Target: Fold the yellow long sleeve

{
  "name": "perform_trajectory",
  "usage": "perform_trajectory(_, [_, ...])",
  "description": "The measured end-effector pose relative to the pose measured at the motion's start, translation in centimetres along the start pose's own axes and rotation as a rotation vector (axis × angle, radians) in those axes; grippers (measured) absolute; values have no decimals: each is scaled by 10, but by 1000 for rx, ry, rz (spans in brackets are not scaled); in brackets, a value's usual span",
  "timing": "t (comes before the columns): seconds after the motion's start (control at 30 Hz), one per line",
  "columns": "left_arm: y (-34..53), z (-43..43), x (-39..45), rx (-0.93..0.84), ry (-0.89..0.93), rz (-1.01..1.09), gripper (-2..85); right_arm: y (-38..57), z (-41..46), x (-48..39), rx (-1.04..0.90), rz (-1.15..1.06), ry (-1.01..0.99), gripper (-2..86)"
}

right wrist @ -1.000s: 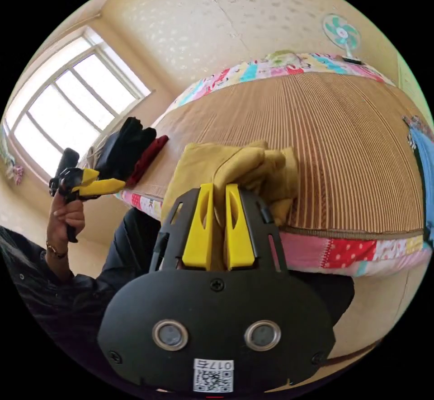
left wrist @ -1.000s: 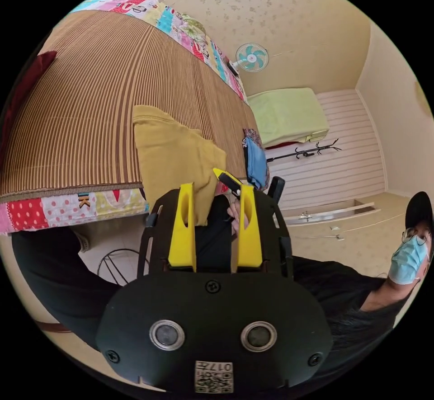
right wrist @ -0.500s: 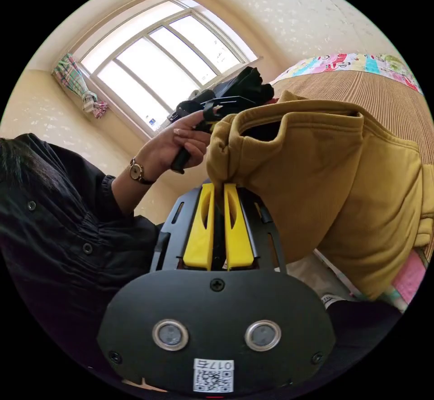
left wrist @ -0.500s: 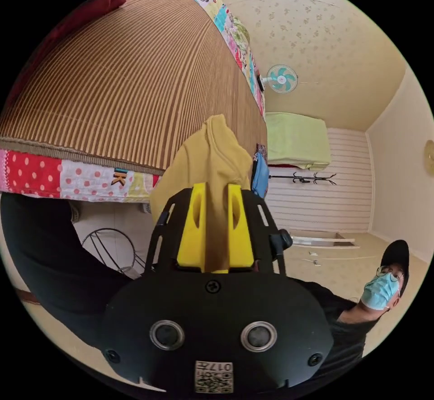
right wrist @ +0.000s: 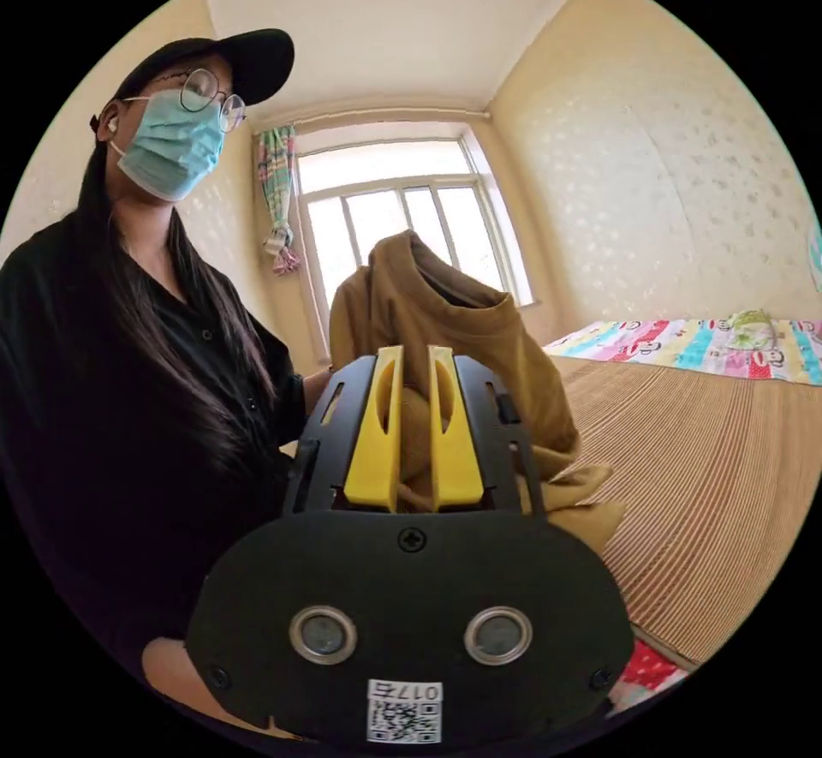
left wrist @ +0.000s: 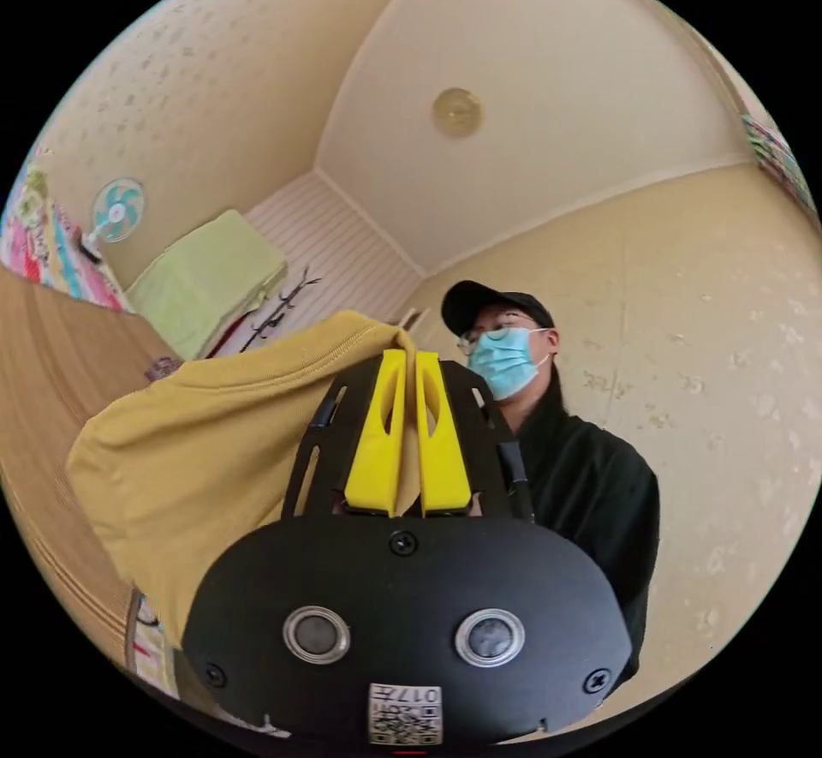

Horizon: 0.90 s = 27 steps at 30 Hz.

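The yellow long sleeve [left wrist: 205,458] hangs in the air between my two grippers, lifted off the bed. In the left gripper view my left gripper [left wrist: 409,357] is shut on a hemmed edge of the garment, which drapes away to the left. In the right gripper view my right gripper [right wrist: 415,355] is shut on a bunched part of the yellow long sleeve [right wrist: 445,321]; the cloth rises above the jaws and trails down to the right toward the bed.
A bed with a brown striped mat [right wrist: 728,458] and a patchwork quilt [right wrist: 685,347] lies to the right. The person [right wrist: 128,347] in dark clothes stands close behind the grippers. A window [right wrist: 385,210], a wall fan [left wrist: 116,210] and a green-covered item [left wrist: 205,278] line the walls.
The left gripper went from open to shut on the garment. Both grippers lifted the yellow long sleeve off the bed, and both views swung up toward the person and ceiling.
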<state>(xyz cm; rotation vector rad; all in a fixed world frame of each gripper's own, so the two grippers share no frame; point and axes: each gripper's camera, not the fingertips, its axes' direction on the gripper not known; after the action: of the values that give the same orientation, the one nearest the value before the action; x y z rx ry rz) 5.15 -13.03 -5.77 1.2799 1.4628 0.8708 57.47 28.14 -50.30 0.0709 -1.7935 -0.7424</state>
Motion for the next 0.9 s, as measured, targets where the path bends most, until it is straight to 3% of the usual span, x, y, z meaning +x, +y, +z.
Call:
perform_trajectory(0.13, [-36,54,36,-179,127,89,-7,-12,22,25,-11,2,168,135])
perform_trajectory(0.23, [-34,96,49,-317,166,98,-7,-20,82,57,-80,62,56,165])
perform_trajectory(0.33, [-19,112,54,-294,241,66,-7,-23,170,69,-278,135,-184,162])
perform_trajectory(0.4, [-11,107,61,-264,235,50,-7,-28,220,43,-421,79,-363,95])
perform_trajectory(0.43, [-6,98,70,-258,229,63,-7,-30,222,36,-409,72,-354,75])
perform_trajectory(0.5, [1,79,91,-239,176,103,-7,-48,200,17,-293,105,-3,46])
perform_trajectory(0.57, [8,57,113,-202,117,149,-7,-69,158,14,-130,185,212,42])
perform_trajectory(0.67, [20,25,142,-144,-34,198,-7,-99,68,-4,252,279,390,38])
perform_trajectory(0.77, [33,-3,151,-77,-311,186,-6,-134,24,-62,443,150,546,37])
perform_trajectory(0.9, [53,-28,121,-85,-708,-28,-1,-174,22,-150,589,-150,712,35])
